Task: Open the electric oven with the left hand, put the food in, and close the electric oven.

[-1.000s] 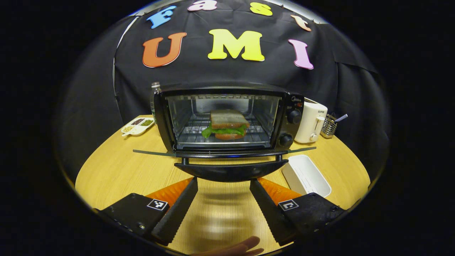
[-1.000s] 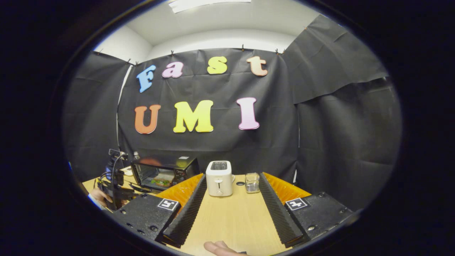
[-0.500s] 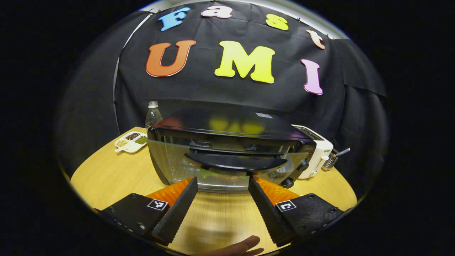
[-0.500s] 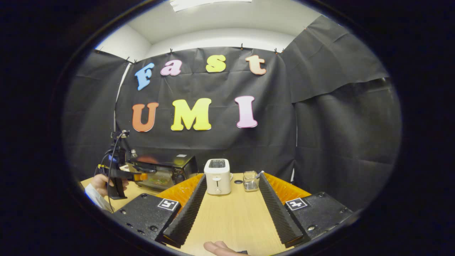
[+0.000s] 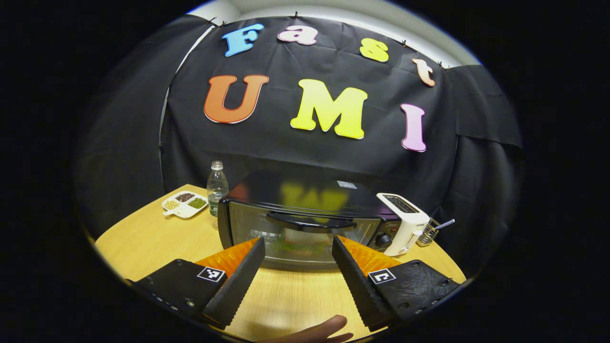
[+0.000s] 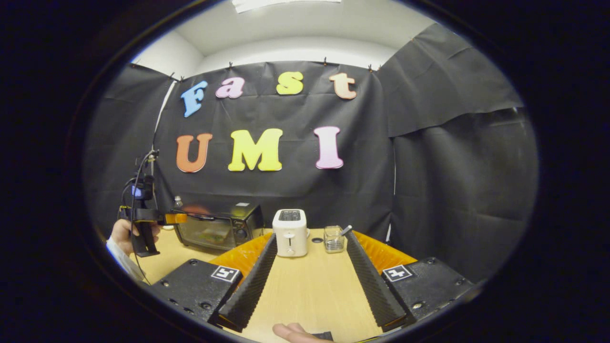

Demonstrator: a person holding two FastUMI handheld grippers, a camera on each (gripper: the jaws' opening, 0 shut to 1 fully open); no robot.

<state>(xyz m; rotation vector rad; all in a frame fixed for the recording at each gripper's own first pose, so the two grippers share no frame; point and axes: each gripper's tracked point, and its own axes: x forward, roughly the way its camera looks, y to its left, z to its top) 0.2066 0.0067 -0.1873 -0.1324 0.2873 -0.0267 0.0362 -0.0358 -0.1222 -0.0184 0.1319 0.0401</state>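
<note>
The left gripper view looks from just above the table [image 5: 143, 233], level and forward, straight at the front of the oven [image 5: 305, 224], which stands near, just past the left gripper [image 5: 298, 276]. The right gripper view sits farther to the right along the same table [image 6: 310, 286], facing the back wall over the right gripper [image 6: 310, 281], with the toaster [image 6: 289, 232] dead ahead and the oven [image 6: 217, 228] off to its left, farther away. Both views share the oven, toaster [image 5: 402, 221], bottle [image 5: 217, 188] and wall; the right gripper view also takes in the left gripper [image 6: 174, 218] from the side, before the oven.
</note>
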